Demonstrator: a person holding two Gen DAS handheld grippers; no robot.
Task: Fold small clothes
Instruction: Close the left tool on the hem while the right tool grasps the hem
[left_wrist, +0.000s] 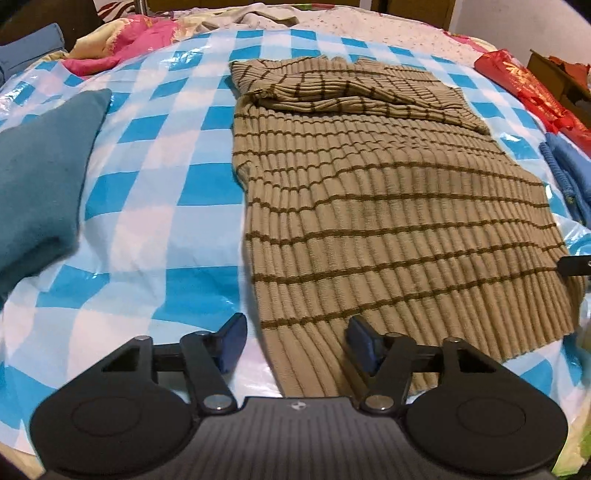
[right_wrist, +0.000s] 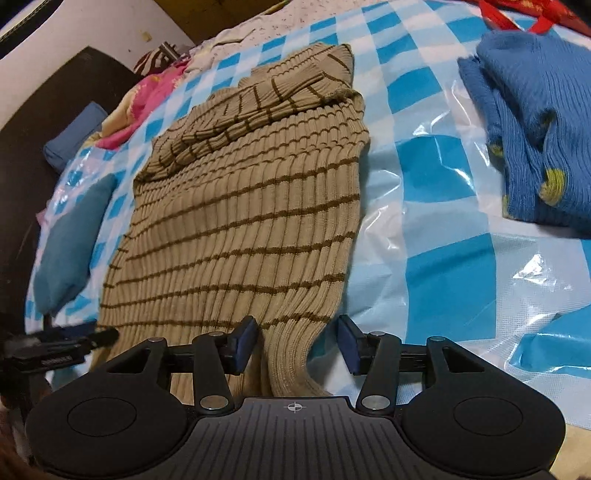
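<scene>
A teal cushion (left_wrist: 40, 177) lay at the left of the blue-and-white checked sheet (left_wrist: 155, 206) on the bed. The striped tan sweater (left_wrist: 369, 206) lay flat in the middle, its sleeve folded across the top. The left tongs (left_wrist: 297, 341) stood spread over the sweater's near left hem corner — not pinching it. The right tongs (right_wrist: 297, 341) were spread around the hem's right corner, gripping nothing. A folded blue knit (right_wrist: 535, 129) sat further right.

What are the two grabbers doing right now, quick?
Left gripper: open, at the striped sweater hem, not pinching.
Right gripper: open, hem between its fingers, not pinched.
</scene>
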